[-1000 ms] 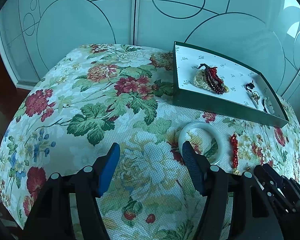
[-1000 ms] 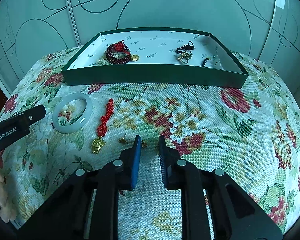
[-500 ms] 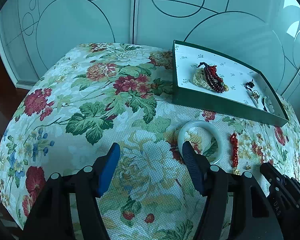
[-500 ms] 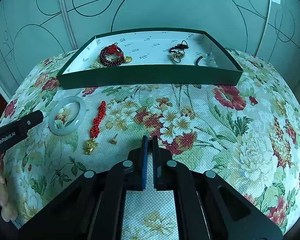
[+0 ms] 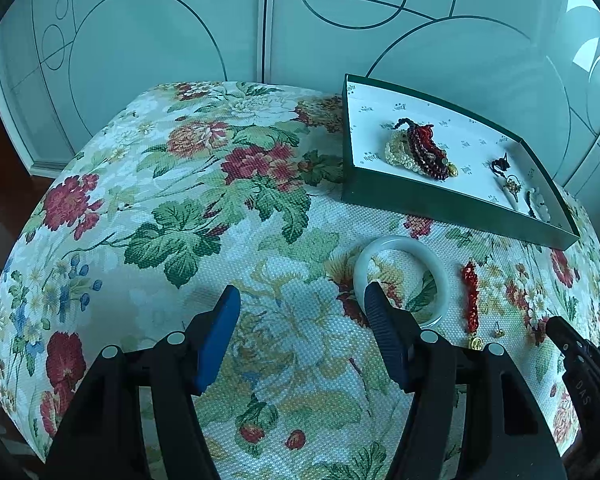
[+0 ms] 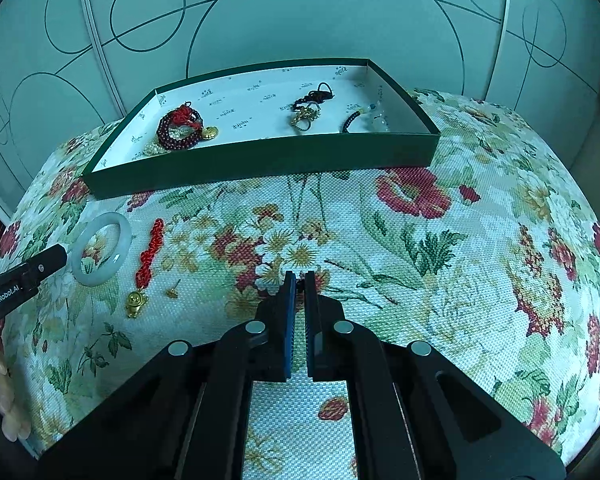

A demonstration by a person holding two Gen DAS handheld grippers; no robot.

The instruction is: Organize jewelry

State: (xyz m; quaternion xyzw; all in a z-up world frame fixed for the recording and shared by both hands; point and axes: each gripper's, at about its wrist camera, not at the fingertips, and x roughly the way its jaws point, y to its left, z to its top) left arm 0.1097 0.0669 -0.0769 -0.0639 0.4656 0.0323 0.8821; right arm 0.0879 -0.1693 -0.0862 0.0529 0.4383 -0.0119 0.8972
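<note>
A green tray (image 6: 268, 156) with a white lining holds dark red beads (image 6: 178, 128), a gold charm with black cord (image 6: 306, 114) and a dark bead string (image 6: 360, 118). On the floral cloth lie a white jade bangle (image 6: 100, 248), a red knotted cord with a gold charm (image 6: 148, 258) and a small gold earring (image 6: 173, 290). My right gripper (image 6: 299, 280) is shut on a tiny gold piece, barely visible, and raised above the cloth. My left gripper (image 5: 300, 300) is open and empty, its right finger beside the bangle (image 5: 402, 276). The tray also shows in the left wrist view (image 5: 452, 204).
The floral cloth (image 6: 440, 248) covers a rounded table that drops off at all sides. Frosted glass doors (image 6: 320, 20) stand right behind the tray. The right gripper's body (image 5: 584, 364) shows at the right edge of the left wrist view.
My right gripper closed on one of two small gold earrings lying by its fingertips and lifted off the cloth, turning toward the tray. The left gripper barely moved.
</note>
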